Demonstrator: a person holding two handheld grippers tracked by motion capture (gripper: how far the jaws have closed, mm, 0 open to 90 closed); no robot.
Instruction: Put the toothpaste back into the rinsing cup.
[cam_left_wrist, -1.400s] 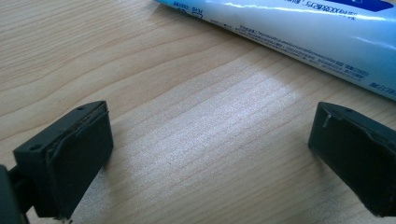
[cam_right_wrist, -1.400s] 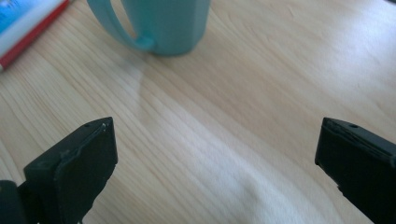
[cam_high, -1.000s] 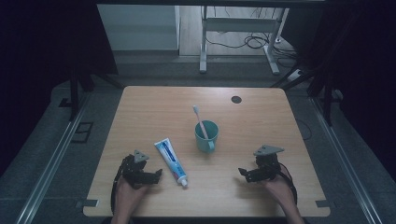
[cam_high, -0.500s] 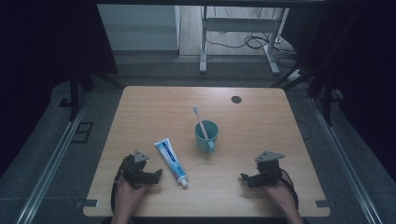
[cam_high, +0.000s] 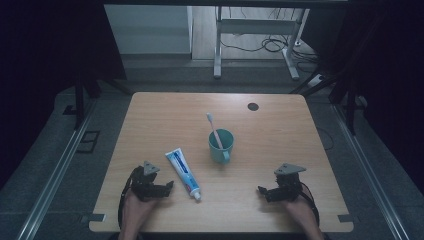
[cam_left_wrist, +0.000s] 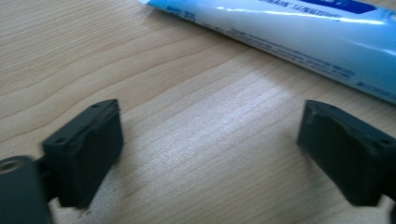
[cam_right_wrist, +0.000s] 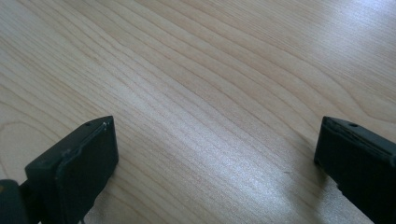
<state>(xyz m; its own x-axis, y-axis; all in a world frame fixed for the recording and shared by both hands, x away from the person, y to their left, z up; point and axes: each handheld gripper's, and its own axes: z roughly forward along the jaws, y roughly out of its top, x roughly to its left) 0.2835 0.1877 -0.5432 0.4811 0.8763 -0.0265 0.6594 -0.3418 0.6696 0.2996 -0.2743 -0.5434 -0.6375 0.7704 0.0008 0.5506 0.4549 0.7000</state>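
1. Dark flooring and cables are surrounding a pale wooden table (cam_high: 165, 115), which is carrying three things towards its near half.
2. Lying flat on the wood, the toothpaste tube (cam_high: 183, 172) is sitting just beside the left gripper (cam_high: 169, 187), with its white cap end pointing towards the person; in the left gripper view the tube (cam_left_wrist: 299, 42) is running across just beyond the jaws.
3. Both grippers are resting low near the table's front edge with jaws spread wide and nothing between them: the left gripper (cam_left_wrist: 208, 154) is facing the tube, while the right gripper (cam_right_wrist: 215, 163) is looking at bare wood, well apart from everything, as the high view shows of it (cam_high: 262, 191).
4. Judging by its look, the tube is going to be light, soft and glossy, so it is likely denting under pressure and sliding on the smooth wood. Taking it across the firmer shoulder near the cap, or mid-body with a gentle squeeze, is looking safest.
5. Standing upright beyond the tube, the teal mug (cam_high: 220, 145) is holding a toothbrush (cam_high: 214, 129) that is leaning up and away, bristles at the top; whether anything else is inside cannot be told.
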